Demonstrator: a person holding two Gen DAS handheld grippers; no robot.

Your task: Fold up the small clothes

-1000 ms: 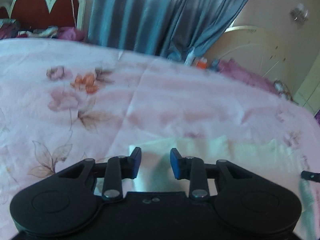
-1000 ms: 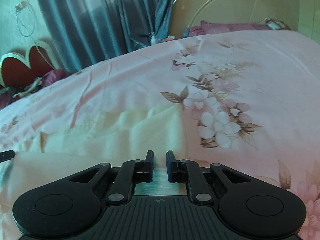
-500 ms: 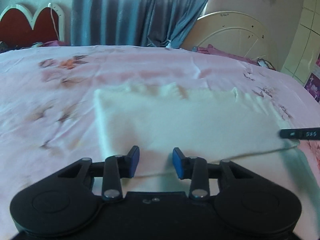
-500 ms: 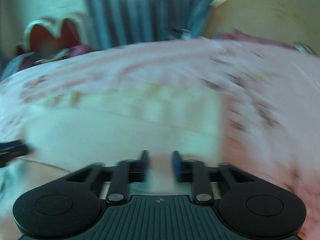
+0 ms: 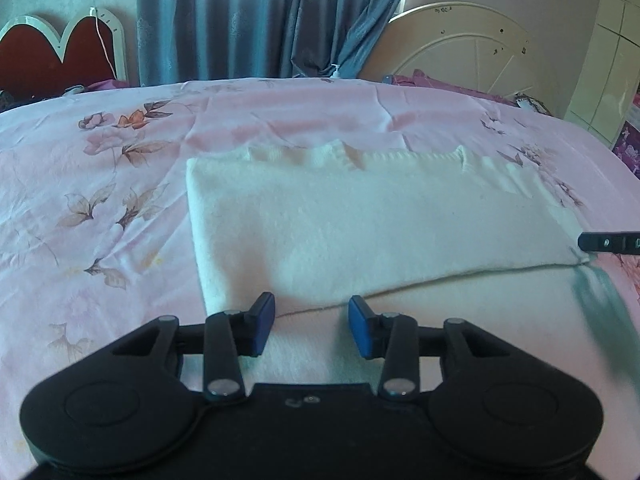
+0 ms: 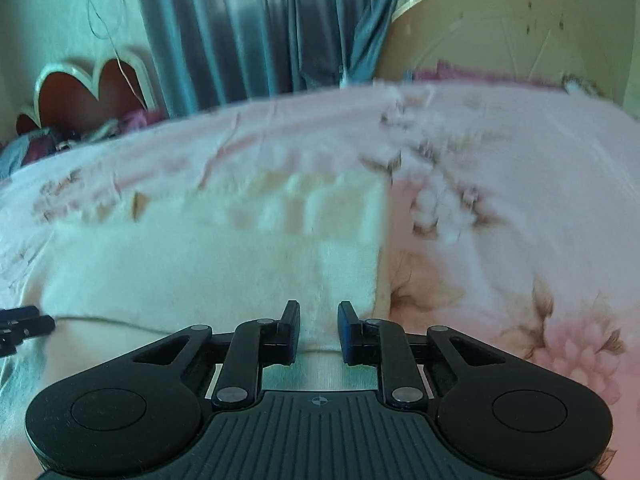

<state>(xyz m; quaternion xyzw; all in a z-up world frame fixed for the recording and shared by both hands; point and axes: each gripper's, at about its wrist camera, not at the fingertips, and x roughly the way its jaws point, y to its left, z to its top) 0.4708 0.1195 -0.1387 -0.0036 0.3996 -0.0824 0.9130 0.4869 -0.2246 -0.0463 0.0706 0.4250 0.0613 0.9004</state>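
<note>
Spread flat on the pink floral bed sheet (image 5: 120, 208): a cream garment (image 5: 360, 220), already folded over itself into a wide band, ribbed hem showing along the far edge. Long axis running side to side across both views, short axis pointing away from the claws.

Left claw (image 5: 311, 330) over the near-left corner of the garment, jaws parting at this moment, fabric beneath and between the blue pads (image 5: 262, 322) but not pinched: released. Folded edge of the upper layer crossing just ahead of the fingertips, slanting up toward the right, where the tip of the right claw shows at the frame's border (image 5: 608, 242).

Right claw (image 6: 319, 332) over the near-right corner of the same garment (image 6: 208, 264), jaws narrow with a slim gap. Cloth visible through that gap, yet no bunching or lifted fold; blur in this view leaves it unclear whether the pads are pinching anything, so cannot tell. Tip of the left claw visible at the far left edge (image 6: 24, 322).

Likely step: letting go after laying the near half over the far half, or re-seating for a second fold. Either way, the relation that matters: each claw at one end of the long axis, garment lying directly ahead and below. For a fold across the length, left claw nearer the left short edge, right claw nearer the right short edge.
</note>
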